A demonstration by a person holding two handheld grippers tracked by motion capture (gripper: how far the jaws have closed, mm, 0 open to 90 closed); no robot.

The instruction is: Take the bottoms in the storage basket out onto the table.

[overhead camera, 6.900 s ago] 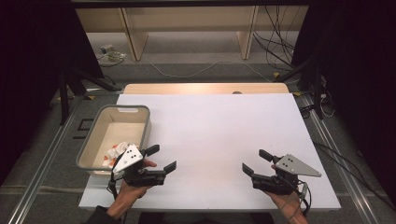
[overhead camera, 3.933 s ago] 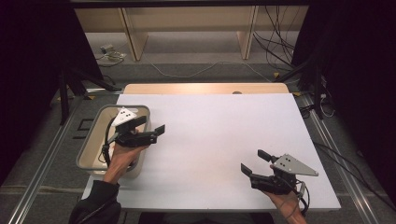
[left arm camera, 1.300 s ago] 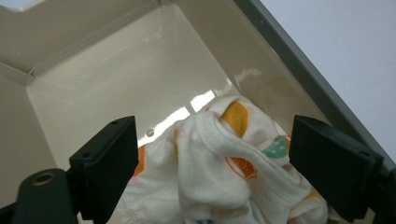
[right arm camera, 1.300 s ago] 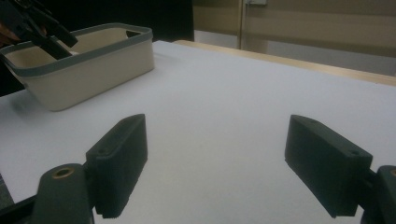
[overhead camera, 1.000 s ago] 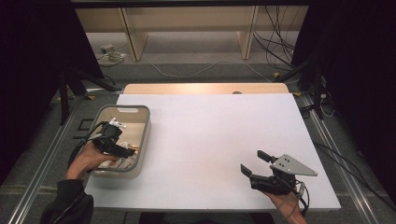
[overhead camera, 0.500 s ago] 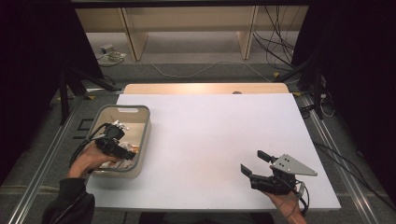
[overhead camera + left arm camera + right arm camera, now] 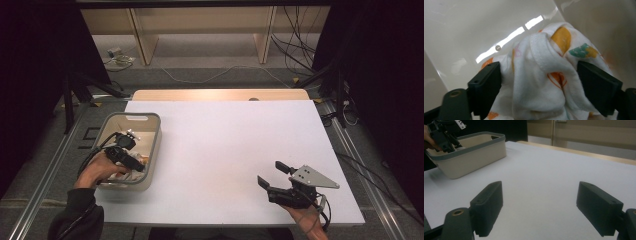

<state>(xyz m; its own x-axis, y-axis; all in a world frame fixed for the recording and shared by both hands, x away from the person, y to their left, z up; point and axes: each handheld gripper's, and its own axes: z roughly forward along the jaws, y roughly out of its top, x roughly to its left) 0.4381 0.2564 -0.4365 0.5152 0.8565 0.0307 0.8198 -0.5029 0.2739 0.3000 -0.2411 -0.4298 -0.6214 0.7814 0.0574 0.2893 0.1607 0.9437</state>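
A white cloth (image 7: pixel 544 100) printed with orange and green shapes lies crumpled in a beige bin (image 7: pixel 156 142) at the table's left. My left gripper (image 7: pixel 134 163) points down into the bin. Its jaws stand wide apart on either side of the cloth's raised fold, so this gripper (image 7: pixel 537 72) is open. In the high view the cloth (image 7: pixel 129 173) shows just under the hand. My right gripper (image 7: pixel 271 173) hovers low near the front right of the white table (image 7: pixel 225 140), open and with nothing between its fingers (image 7: pixel 489 202).
The bin (image 7: pixel 474 155) has a grey rim and sits near the table's left edge, with the left hand and gripper (image 7: pixel 445 135) over it. A wooden strip (image 7: pixel 215 95) runs along the table's far edge. Cables lie on the floor beyond.
My left gripper has gone from the table's front to above the bin and down into it, over the cloth. The right gripper has stayed put.
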